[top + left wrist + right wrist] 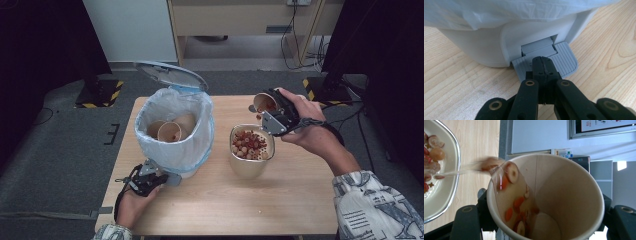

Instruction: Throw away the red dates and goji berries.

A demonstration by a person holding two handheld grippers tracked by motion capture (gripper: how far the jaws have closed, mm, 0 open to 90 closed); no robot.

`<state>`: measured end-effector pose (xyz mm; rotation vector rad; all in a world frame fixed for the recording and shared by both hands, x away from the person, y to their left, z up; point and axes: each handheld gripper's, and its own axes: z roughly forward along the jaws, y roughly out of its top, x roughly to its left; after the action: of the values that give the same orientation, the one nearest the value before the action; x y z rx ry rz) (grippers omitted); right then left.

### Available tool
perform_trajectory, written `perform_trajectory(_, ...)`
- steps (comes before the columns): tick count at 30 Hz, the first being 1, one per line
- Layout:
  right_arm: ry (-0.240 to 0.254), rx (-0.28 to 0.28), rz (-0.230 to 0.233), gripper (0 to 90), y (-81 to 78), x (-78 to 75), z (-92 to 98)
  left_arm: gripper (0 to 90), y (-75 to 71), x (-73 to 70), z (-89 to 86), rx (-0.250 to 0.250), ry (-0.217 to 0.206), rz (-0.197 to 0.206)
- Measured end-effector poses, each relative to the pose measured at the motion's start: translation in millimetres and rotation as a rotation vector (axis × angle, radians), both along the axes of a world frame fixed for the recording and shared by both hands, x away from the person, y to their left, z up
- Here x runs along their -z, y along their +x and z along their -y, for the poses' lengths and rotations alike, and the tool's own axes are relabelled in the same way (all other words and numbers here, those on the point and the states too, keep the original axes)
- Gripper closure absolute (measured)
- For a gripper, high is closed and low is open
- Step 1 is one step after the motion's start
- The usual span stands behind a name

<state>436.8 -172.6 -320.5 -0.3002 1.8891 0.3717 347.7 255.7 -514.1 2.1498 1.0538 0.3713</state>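
The right gripper (274,111), right of centre in the high view, is clamped around a paper cup (264,102) and holds it tipped on its side, mouth toward the left of the frame; in the right gripper view the cup (564,195) sits between the black jaws with liquid and sliced fruit sliding out over its rim. The relation that matters lies just below and left of that mouth: the metal-rimmed bowl (251,150), already heaped with red and pale fruit pieces, stands on the worktop (300,195) directly under the pour (its rim (455,157) shows at the left edge of the right gripper view, with the stream arcing toward it). Once the cup is empty, the lined pedal bin (175,131) lies further left, its lid (171,75) raised and other cups already inside. The left gripper (146,182), lower left in the high view, has its jaws closed together and presses down on the bin's grey pedal (566,61), which appears to be what holds the lid up.
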Motion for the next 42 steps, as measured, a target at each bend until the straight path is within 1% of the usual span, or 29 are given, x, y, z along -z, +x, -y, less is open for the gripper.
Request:
perform_trajectory(1, 0.0, 0.0, 0.0, 29.4, 0.0, 0.0, 0.0, 90.0, 0.0, 0.0, 0.0, 0.0, -0.001, 0.0)
perform_trajectory(3, -0.018, -0.001, 0.011, 29.4, -1.4, -0.9, -0.5, 90.0, 0.0, 0.0, 0.0, 0.0, -0.001, 0.0)
perform_trajectory(5, -0.019, 0.0, 0.012, 29.4, -1.9, -1.6, -0.5, 90.0, 0.0, 0.0, 0.0, 0.0, -0.001, 0.0)
perform_trajectory(8, -0.038, -0.004, 0.024, 29.4, -3.5, -4.3, -1.2, 90.0, 0.0, -0.1, 0.0, -0.001, -0.001, -0.001)
perform_trajectory(11, -0.068, -0.004, 0.036, 29.4, -4.7, -4.3, -2.5, 90.0, 0.0, -0.1, -0.1, -0.001, -0.002, -0.001)
perform_trajectory(14, -0.066, -0.006, 0.035, 29.4, -5.0, -4.3, -3.1, 90.0, 0.0, -0.1, -0.1, -0.001, -0.002, -0.001)
perform_trajectory(20, -0.081, -0.009, 0.046, 29.4, -5.5, -5.2, -4.3, 90.0, -0.1, -0.1, -0.1, 0.0, -0.002, -0.001)
perform_trajectory(21, -0.095, -0.009, 0.053, 29.4, -5.8, -5.1, -4.5, 90.0, 0.0, -0.1, -0.1, -0.001, -0.002, -0.001)
perform_trajectory(24, -0.109, -0.008, 0.061, 29.4, -6.6, -4.3, -4.8, 90.0, -0.1, -0.2, 0.0, -0.001, -0.001, -0.001)
perform_trajectory(33, -0.104, -0.01, 0.061, 29.4, -7.2, -4.3, -4.9, 90.0, -0.1, -0.1, -0.2, -0.001, -0.002, -0.001)
perform_trajectory(34, -0.111, -0.017, 0.064, 29.4, -7.1, -4.3, -5.7, 90.0, -0.1, -0.1, -0.2, -0.001, -0.002, -0.001)
perform_trajectory(42, -0.124, -0.026, 0.072, 29.4, -8.6, -4.4, -8.3, 90.0, -0.1, -0.1, -0.3, 0.0, -0.003, -0.001)
